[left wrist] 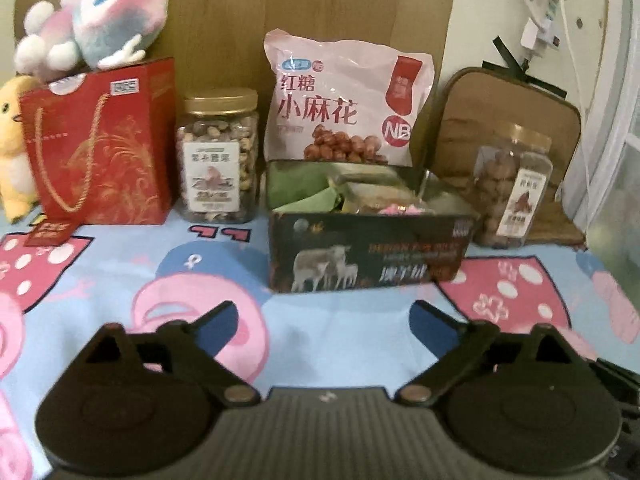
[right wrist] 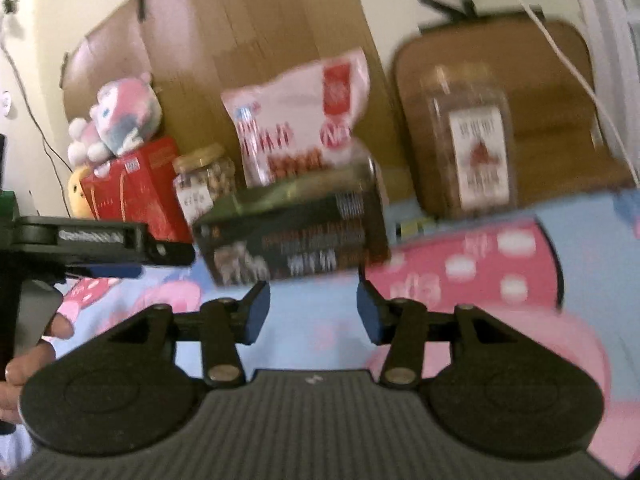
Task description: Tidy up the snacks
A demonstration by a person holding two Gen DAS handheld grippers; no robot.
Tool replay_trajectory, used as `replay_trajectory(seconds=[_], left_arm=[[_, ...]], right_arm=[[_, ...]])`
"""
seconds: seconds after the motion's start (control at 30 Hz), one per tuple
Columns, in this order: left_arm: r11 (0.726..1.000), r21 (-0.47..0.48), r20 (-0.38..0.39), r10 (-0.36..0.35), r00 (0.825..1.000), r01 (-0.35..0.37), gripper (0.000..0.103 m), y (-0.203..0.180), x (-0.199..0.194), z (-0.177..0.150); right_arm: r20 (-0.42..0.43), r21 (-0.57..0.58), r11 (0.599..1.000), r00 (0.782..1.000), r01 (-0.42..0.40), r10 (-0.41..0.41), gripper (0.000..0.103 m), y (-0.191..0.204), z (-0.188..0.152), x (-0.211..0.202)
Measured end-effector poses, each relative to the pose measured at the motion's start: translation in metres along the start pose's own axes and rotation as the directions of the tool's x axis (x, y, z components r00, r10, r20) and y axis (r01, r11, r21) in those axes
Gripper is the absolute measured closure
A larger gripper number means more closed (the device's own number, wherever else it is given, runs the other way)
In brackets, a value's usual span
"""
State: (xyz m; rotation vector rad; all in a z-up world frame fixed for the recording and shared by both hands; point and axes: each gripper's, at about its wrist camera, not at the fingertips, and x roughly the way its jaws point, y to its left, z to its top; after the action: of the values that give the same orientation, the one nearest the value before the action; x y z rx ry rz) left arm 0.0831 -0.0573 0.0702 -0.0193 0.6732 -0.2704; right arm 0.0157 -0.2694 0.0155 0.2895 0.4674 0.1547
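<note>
Both grippers, left gripper (left wrist: 324, 312) wide and right gripper (right wrist: 313, 308) partly parted, are hovering empty before the snack box (left wrist: 368, 256), probably lining up on it.

Both grippers are black plastic: round discs, ribbed grey base, brass-coloured pivot screws. The right gripper (right wrist: 312, 308) has blue pads; the left gripper (left wrist: 322, 314) seemingly likewise.

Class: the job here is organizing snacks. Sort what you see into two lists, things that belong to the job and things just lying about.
Belongs to the job:
- dark open box with packets inside
- pink snack bag behind it
- gold-lidded nut jar
- second jar at the right

Just lying about:
- plush monkey
- yellow plush
- red gift bag
- brown cushion
- wall cables
</note>
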Motion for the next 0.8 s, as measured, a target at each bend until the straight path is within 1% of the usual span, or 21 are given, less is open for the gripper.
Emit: replay_trajectory(seconds=[0.07, 0.2, 0.3, 0.37, 0.4, 0.6, 0.7, 0.73, 0.8], left_arm=[[1.0, 0.008, 0.009, 0.009, 1.0, -0.009, 0.001, -0.001, -0.008, -0.008], [1.0, 0.008, 0.009, 0.021, 1.0, -0.021, 0.0, -0.002, -0.021, -0.021], [0.999, 0.018, -0.002, 0.039, 0.999, -0.039, 0.0, -0.003, -0.028, -0.03], [0.999, 0.018, -0.008, 0.049, 0.999, -0.049, 0.0, -0.003, -0.032, -0.036], [0.998, 0.017, -0.009, 0.054, 0.999, -0.053, 0.0, -0.003, -0.033, -0.039], [0.994, 0.017, -0.027, 0.106, 0.994, -0.106, 0.0, -0.002, -0.037, -0.055], [0.99, 0.026, -0.02, 0.137, 0.99, -0.136, 0.0, -0.002, -0.041, -0.061], [0.989, 0.033, -0.012, 0.145, 0.989, -0.145, 0.0, -0.003, -0.043, -0.064], [0.986, 0.05, -0.002, 0.161, 0.987, -0.161, 0.0, -0.005, -0.046, -0.067]], right_arm=[[-0.019, 0.029, 1.0, 1.0, 0.004, -0.003, 0.052, 0.001, -0.008, -0.005], [-0.05, 0.1, 0.995, 0.999, -0.012, 0.017, 0.051, 0.005, -0.021, -0.012], [-0.044, 0.105, 0.994, 0.999, -0.016, 0.021, 0.05, 0.012, -0.026, -0.019], [-0.034, 0.105, 0.994, 0.999, -0.022, 0.025, 0.044, 0.016, -0.029, -0.024], [-0.03, 0.105, 0.994, 0.999, -0.023, 0.026, 0.043, 0.018, -0.03, -0.026], [-0.019, 0.098, 0.995, 0.999, -0.027, 0.029, 0.041, 0.028, -0.038, -0.036], [-0.022, 0.1, 0.995, 0.999, -0.029, 0.032, 0.039, 0.029, -0.04, -0.038], [-0.021, 0.102, 0.994, 0.999, -0.028, 0.03, 0.036, 0.03, -0.041, -0.039], [-0.019, 0.108, 0.994, 0.999, -0.027, 0.03, 0.033, 0.03, -0.043, -0.041]])
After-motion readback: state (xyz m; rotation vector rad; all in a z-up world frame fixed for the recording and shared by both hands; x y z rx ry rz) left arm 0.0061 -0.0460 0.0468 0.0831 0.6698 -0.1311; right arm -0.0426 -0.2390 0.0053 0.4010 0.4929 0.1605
